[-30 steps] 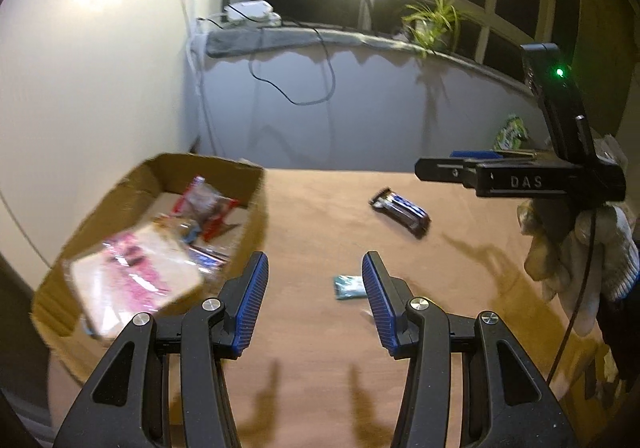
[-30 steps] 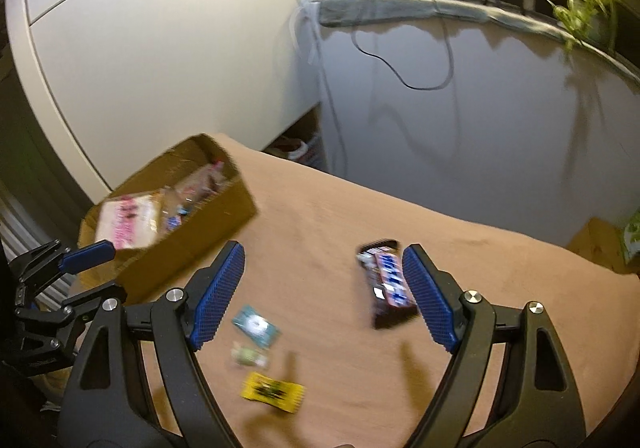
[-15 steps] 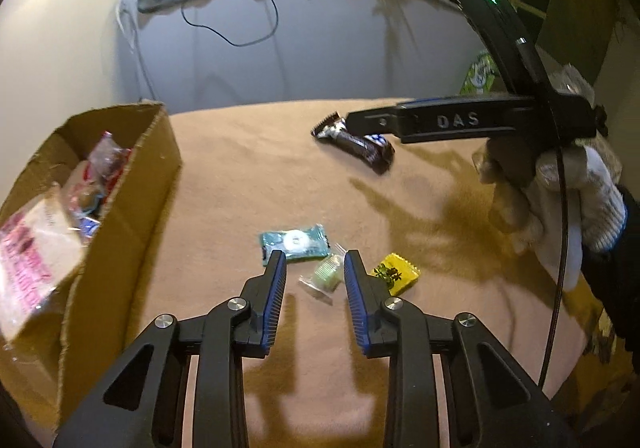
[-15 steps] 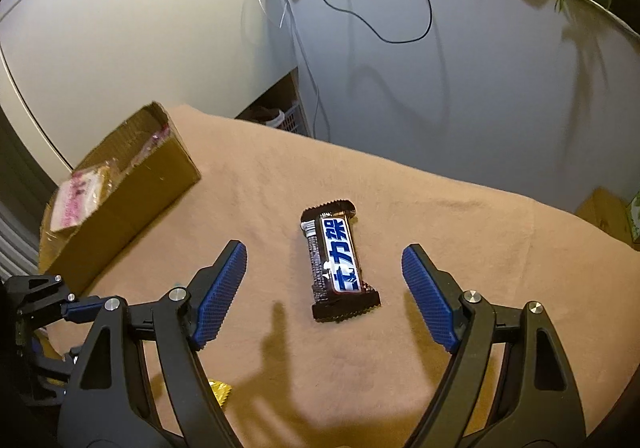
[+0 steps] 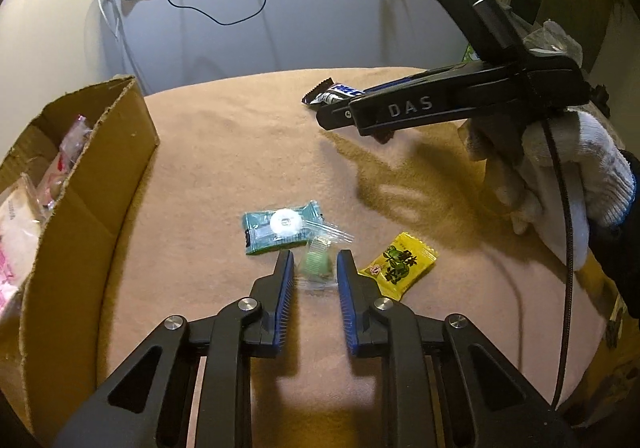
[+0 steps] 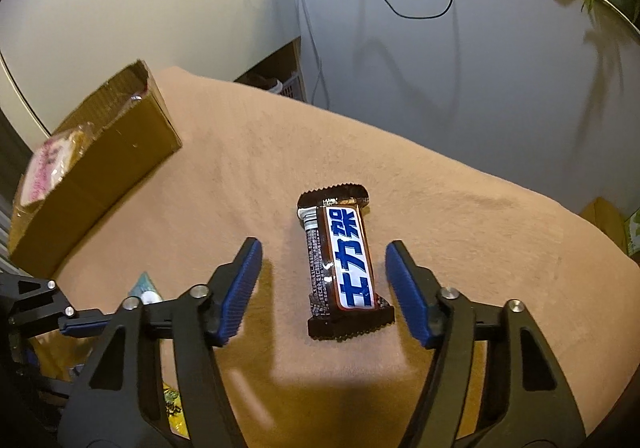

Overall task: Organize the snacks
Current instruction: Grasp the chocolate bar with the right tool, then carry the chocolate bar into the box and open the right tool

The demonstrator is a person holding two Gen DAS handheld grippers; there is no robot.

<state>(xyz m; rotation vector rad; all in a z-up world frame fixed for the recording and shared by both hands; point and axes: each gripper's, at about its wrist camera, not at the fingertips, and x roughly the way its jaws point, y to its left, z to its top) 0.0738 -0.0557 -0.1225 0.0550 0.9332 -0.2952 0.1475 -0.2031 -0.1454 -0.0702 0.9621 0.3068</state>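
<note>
Chocolate bar (image 6: pixel 347 262), dark wrapper, blue lettering

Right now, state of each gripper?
Left gripper: shut on the green candy.
Right gripper: open, jaws have just been closing, chocolate bar between them, untouched.

My light falls warm and dim from above and behind, so the tan tablecloth (image 5: pixel 240 152) glows while the room's corners go black. My right gripper (image 5: pixel 340 116) throws a hard, dark shadow across the cloth. The chocolate bar (image 6: pixel 344 260) wrapper shows a small glint. Both fisheye views bend the wall and table edges (heavily at the rims), and the cardboard box (image 6: pixel 100 164) looks slightly soft.
</note>
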